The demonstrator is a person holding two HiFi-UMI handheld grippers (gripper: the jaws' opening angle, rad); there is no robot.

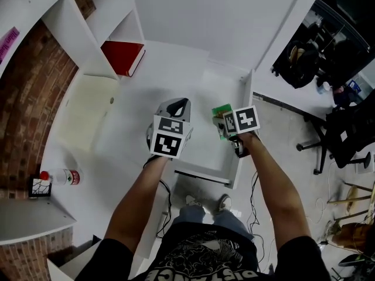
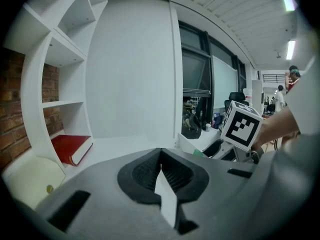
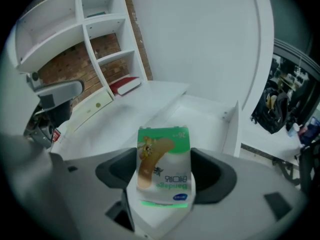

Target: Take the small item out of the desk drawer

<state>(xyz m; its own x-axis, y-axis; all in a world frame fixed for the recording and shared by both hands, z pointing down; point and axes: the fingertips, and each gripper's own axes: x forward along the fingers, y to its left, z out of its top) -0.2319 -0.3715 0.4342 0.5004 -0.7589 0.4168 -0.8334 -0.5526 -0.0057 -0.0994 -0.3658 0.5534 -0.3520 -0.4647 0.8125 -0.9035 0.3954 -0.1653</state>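
A small green and white bandage box stands upright between the pads of my right gripper, which is shut on it. In the head view the box and the right gripper hang above the open white drawer, near its right wall. The drawer lies below and beyond the box. My left gripper hovers over the desktop just left of the drawer. Its jaws are shut with nothing between them.
A red book lies in the low shelf compartment at the back left. A white bottle with a red cap lies on the desk's left side. A cream panel sits left of the grippers. Office chairs stand right of the desk.
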